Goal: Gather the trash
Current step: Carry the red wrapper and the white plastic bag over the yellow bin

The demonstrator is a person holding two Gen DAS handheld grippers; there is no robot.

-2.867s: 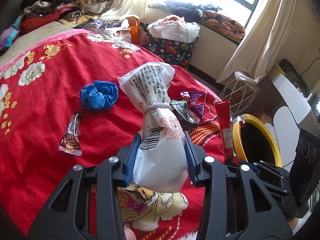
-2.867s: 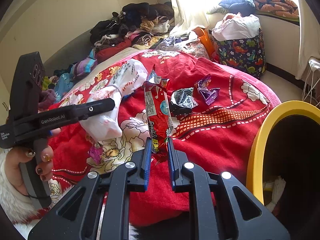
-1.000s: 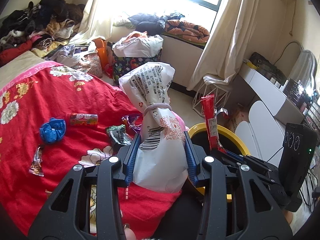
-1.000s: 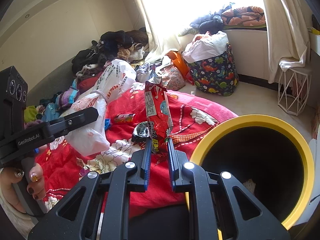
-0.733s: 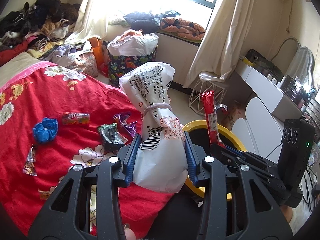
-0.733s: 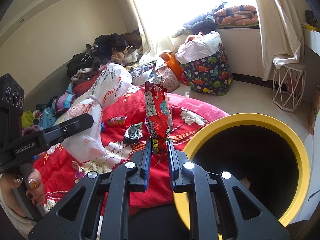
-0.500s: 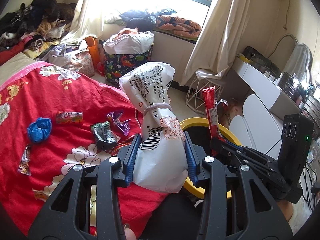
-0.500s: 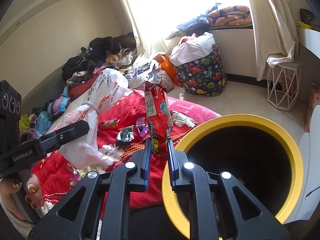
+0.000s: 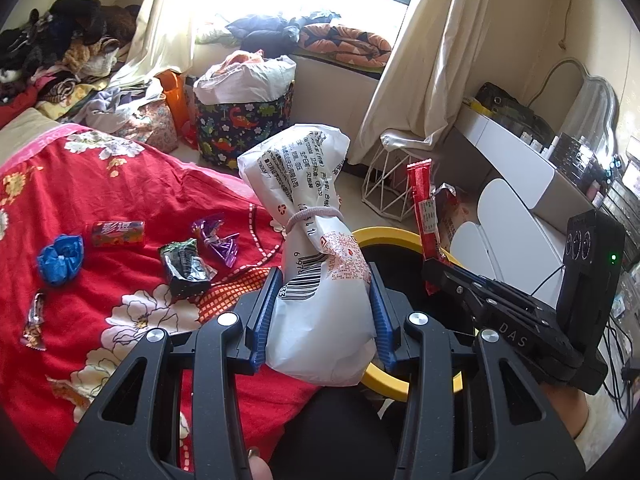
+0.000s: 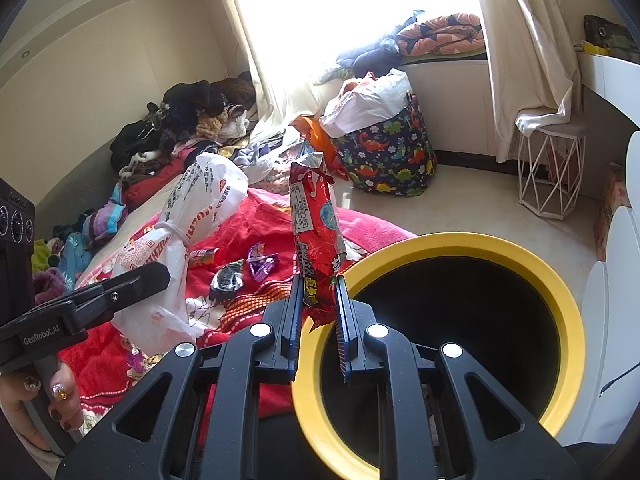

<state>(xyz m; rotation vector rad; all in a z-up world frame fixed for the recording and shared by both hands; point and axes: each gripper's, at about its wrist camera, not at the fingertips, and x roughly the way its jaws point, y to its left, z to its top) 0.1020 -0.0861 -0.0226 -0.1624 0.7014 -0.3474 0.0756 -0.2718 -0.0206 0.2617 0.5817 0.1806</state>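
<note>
My left gripper (image 9: 322, 300) is shut on a white plastic bag (image 9: 308, 216) tied with a hair band; the bag stands upright between the blue pads. My right gripper (image 10: 317, 304) is shut on a tall red snack wrapper (image 10: 316, 220), which also shows as the red wrapper (image 9: 422, 212) in the left wrist view. A yellow-rimmed bin (image 10: 560, 300) with a dark inside lies just right of and below the right gripper; its yellow rim (image 9: 388, 236) sits behind the bag. More wrappers lie on the red flowered blanket (image 9: 100, 184): a black one (image 9: 184, 266), a purple one (image 9: 218, 240), a red candy roll (image 9: 118, 233) and a blue crumpled ball (image 9: 60, 258).
A dinosaur-print laundry basket (image 10: 386, 156) stands on the floor by the window. A white wire stool (image 10: 550, 170) is to the right, near white furniture (image 9: 516, 184). Piled clothes (image 10: 184, 120) fill the far end of the bed. A hand (image 10: 44, 400) holds the left gripper's handle.
Both grippers have moved away from the bed toward the bin, which now fills more of the right wrist view. The bag and the red wrapper stay gripped as before.
</note>
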